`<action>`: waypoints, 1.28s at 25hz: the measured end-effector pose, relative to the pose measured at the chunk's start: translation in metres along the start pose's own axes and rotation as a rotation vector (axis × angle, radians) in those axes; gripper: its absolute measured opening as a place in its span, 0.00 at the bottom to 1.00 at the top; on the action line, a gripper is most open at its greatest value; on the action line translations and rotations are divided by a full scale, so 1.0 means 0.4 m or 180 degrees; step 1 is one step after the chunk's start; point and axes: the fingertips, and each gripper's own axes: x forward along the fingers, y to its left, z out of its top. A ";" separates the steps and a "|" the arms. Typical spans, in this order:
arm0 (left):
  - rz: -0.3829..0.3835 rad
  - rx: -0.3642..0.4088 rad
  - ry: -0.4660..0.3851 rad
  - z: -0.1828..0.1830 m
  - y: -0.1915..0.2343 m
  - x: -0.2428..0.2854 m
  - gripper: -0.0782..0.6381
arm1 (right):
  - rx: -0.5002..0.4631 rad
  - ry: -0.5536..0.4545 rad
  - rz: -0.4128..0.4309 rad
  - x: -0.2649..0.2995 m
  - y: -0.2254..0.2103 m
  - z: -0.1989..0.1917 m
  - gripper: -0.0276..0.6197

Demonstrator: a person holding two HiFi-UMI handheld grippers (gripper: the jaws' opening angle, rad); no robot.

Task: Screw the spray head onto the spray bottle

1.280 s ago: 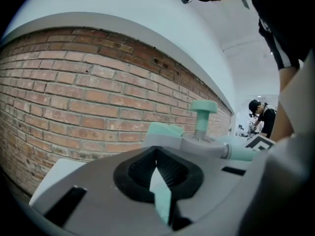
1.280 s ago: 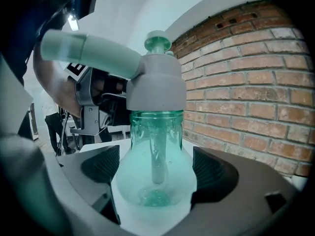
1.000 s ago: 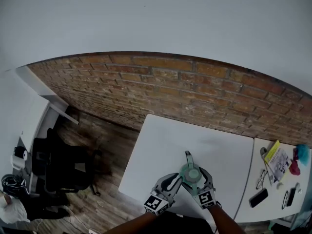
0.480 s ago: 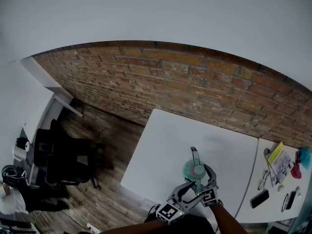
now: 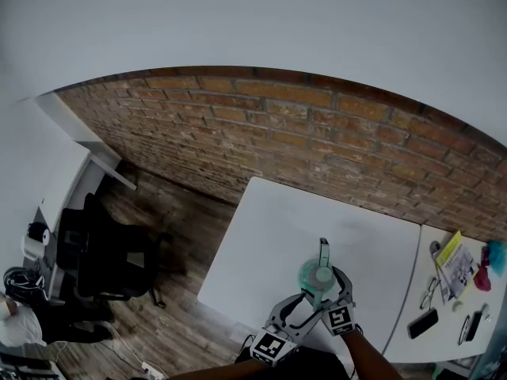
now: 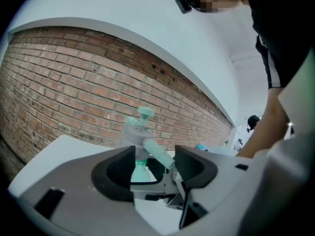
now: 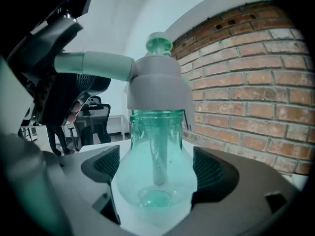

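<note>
The spray bottle [image 7: 156,181] is see-through green and stands up straight, its long side going up and down. It sits between the two pads of the right gripper [image 7: 157,167], which squeeze its round belly from both sides. The very bottom is cut off behind that gripper's body, so I cannot tell if it touches the white table [image 5: 261,236].

The grey spray head [image 7: 157,80] sits on the bottle's neck. I cannot tell how tightly it is screwed on. Its long spout sticks out flat, to the left in the right gripper view.

The left gripper [image 6: 155,164] is just beside it. Its jaws have just been opening and now stand partly apart. The spout shows in the gap, but the pads touch nothing.

In the head view the bottle is small and hard to make out.
</note>
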 end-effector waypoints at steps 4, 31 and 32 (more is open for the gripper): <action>0.0375 -0.0149 -0.0119 -0.014 0.084 -0.055 0.45 | 0.0012 -0.0023 0.0002 0.003 -0.001 -0.008 0.75; 0.0651 0.0065 -0.0294 -0.029 0.150 -0.034 0.32 | 0.0262 -0.0282 -0.0493 0.014 -0.004 -0.004 0.75; 0.0661 0.0050 -0.0294 -0.034 0.151 -0.034 0.32 | 0.0314 -0.0321 -0.0537 0.013 -0.007 -0.002 0.75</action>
